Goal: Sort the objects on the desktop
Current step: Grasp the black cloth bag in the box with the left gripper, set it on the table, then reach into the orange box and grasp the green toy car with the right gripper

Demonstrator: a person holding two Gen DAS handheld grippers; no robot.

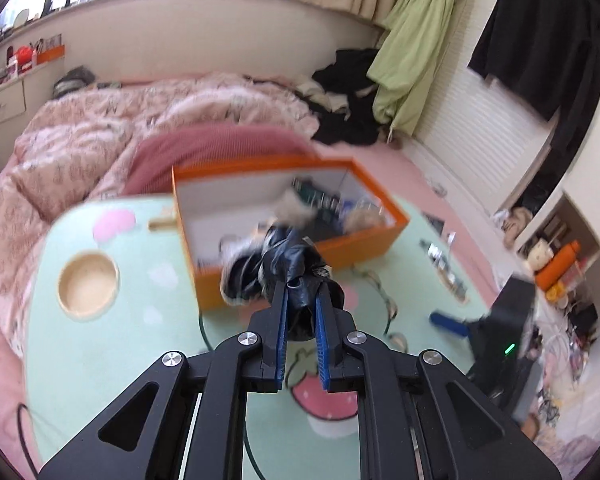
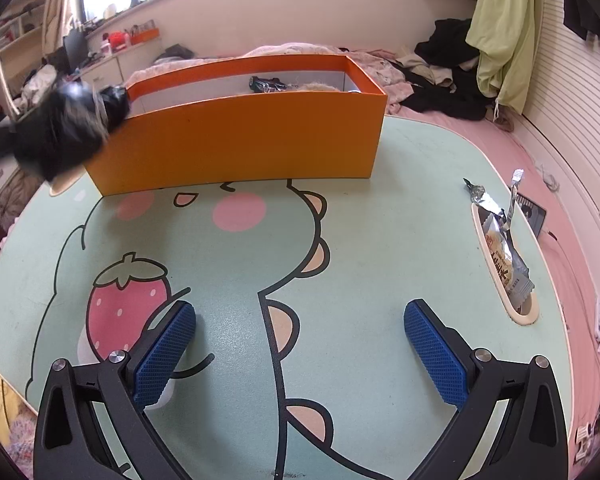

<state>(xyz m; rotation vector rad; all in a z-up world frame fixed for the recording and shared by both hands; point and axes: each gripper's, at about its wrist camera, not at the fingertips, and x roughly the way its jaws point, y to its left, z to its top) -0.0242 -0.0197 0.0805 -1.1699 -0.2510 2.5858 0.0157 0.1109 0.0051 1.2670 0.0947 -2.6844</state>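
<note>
My left gripper (image 1: 301,300) is shut on a crumpled black bag (image 1: 288,268), held in the air just in front of the near wall of the orange box (image 1: 296,264). The box holds several small items. In the right wrist view the black bag (image 2: 66,128) shows blurred at the left end of the orange box (image 2: 236,140). My right gripper (image 2: 300,344) is open and empty, low over the green cartoon table mat (image 2: 360,240). Snack wrappers (image 2: 500,240) lie in a slot at the table's right edge.
A round cup recess (image 1: 88,284) sits in the table at the left. A bed with a pink quilt (image 1: 100,128) lies behind the table. Clothes (image 2: 452,68) are piled at the back right. A phone (image 2: 534,212) lies off the table's right edge.
</note>
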